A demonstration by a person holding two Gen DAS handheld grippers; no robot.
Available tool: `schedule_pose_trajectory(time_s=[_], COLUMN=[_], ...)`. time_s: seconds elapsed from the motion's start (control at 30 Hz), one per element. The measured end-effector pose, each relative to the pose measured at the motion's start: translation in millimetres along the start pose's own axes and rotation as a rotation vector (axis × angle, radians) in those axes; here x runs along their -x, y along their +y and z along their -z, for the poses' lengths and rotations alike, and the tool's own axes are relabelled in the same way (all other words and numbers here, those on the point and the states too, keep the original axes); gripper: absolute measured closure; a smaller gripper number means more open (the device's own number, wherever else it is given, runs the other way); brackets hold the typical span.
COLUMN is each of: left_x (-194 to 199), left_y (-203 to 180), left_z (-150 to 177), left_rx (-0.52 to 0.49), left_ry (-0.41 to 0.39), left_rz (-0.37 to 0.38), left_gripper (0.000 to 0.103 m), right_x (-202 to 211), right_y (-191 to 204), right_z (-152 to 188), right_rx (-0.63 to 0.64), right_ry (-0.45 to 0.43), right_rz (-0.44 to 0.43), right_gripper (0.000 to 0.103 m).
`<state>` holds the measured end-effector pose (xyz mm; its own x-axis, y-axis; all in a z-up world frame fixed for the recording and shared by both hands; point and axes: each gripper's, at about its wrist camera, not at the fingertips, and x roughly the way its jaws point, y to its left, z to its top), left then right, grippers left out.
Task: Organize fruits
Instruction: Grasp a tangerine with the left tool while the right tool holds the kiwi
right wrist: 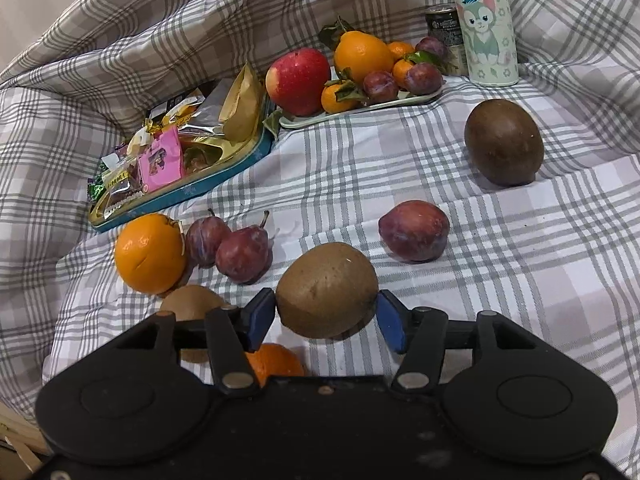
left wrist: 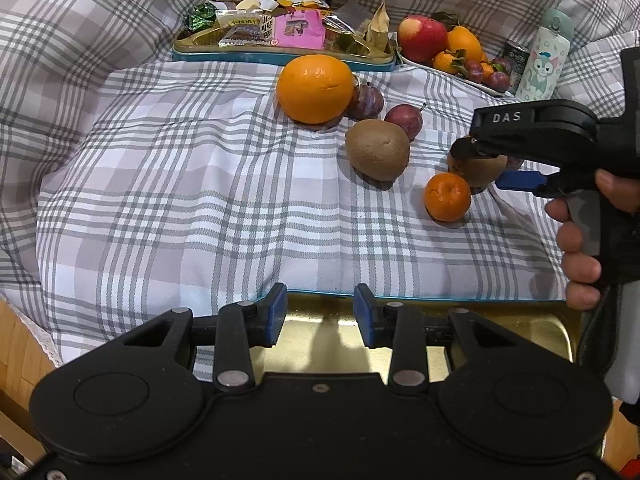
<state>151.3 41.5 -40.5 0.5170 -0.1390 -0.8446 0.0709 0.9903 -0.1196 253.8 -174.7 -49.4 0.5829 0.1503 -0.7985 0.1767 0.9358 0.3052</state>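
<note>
While the left wrist view showed the left gripper [left wrist: 320, 314] parted and empty over the gold tray [left wrist: 520, 320], the right wrist view had the right gripper [right wrist: 326, 320] spread around a kiwi [right wrist: 327, 290] on the bedsheet [right wrist: 520, 280], so pickup seemed underway, next needing closure.

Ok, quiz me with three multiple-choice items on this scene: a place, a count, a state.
1. Where is the kiwi nearest the right gripper? A between its pads; B on the fruit plate; C in the snack tin.
2. How many plums lie loose on the cloth? A one; B three; C six.
3. What does the left gripper hold? A an orange; B nothing; C a plum.
Answers: 1 A, blue pads flank it; 2 B, two beside the big orange, one apart; 3 B, its pads stand apart over the gold tray with nothing between.
</note>
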Motion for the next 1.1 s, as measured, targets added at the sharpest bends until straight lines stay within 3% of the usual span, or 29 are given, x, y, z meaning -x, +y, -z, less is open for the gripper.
schedule_pose_trajectory(time_s=[0.43,0.7,1.1], left_x=[5.4,-1.2,-26.7], left_y=[-19.3,-47.8,-84.6], left_z=[-9.6,-28.1,-50.9], left_rx=[-0.092,-0.16,-0.219], left_ry=[-0.029,-0.031,-0.019], left_rz=[-0.011,0.061,0.089], left_gripper=[0.057,0.057,0.057], right_x=[0.8,28.0,55.3], right_y=[-7.6,-36.1,-65.7], right_z=[1.9,9.9,22.7], right_rx=[0.006,-0.003,-0.006], right_ry=[-0.036,-0.043,-0.066], right_rz=[-0.03,-0.016,0.02], right_gripper=[0.044,0.044,0.044])
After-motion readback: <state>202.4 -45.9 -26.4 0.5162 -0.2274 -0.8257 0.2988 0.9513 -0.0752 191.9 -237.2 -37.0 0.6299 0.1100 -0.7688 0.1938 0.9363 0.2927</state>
